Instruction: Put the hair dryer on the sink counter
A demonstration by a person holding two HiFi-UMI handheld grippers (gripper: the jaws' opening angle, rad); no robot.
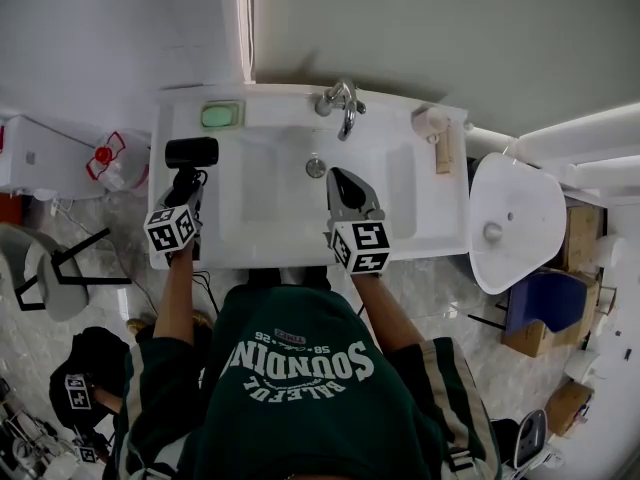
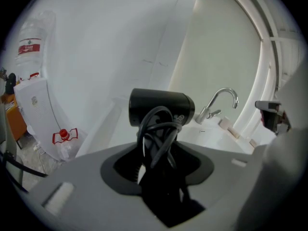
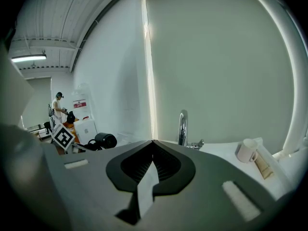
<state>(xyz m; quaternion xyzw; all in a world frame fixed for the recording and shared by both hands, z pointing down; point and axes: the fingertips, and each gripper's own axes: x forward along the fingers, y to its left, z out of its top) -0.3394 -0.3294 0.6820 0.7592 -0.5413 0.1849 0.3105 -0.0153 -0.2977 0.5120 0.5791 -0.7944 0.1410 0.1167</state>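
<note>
Left claw (image 1: 185, 181) grips the hair dryer (image 1: 191, 152) by its cord-wrapped handle, cable bundled with it, at the surface's (image 1: 430, 200) left edge, seemingly ready to set down, while the right claw (image 1: 340, 176) waits closed and empty near the front edge.

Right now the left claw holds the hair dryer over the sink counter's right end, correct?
No. The left claw holds the hair dryer over the sink counter's left end, not its right. The head view shows it.
</note>
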